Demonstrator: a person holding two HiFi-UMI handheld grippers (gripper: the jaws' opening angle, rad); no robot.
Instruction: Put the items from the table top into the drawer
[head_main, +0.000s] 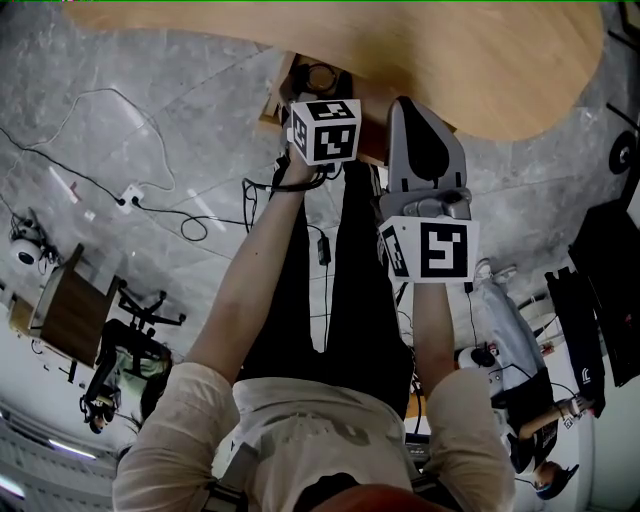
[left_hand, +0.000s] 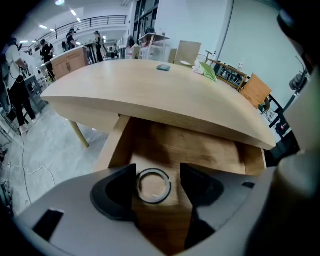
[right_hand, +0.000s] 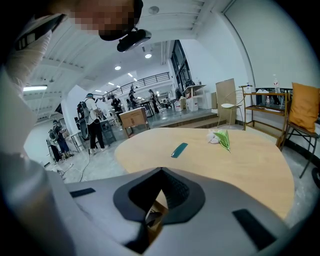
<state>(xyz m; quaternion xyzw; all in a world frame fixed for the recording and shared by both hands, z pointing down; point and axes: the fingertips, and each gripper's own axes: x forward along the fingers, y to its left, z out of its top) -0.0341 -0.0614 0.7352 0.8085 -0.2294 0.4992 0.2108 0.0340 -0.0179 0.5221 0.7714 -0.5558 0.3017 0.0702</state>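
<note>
A wooden drawer (left_hand: 150, 145) stands pulled out under the curved tabletop (left_hand: 150, 95). On its floor a grey ring-shaped roll (left_hand: 153, 186) lies flat. My left gripper (left_hand: 158, 172) hangs steeply over it, open, with the roll between the jaws close to the left one. In the head view the marker cube (head_main: 325, 130) covers those jaws. My right gripper (right_hand: 160, 172) is shut with nothing in it, held beside the drawer at the table's edge (head_main: 425, 150). A teal flat item (right_hand: 179, 150) and a green-and-white item (right_hand: 221, 138) lie on the tabletop.
The drawer's side walls (left_hand: 112, 145) flank the left gripper. A table leg (left_hand: 79, 134) stands at the left. Cables (head_main: 150, 205) trail over the grey floor, with a chair (head_main: 70, 310) beside them. People and furniture stand in the room behind.
</note>
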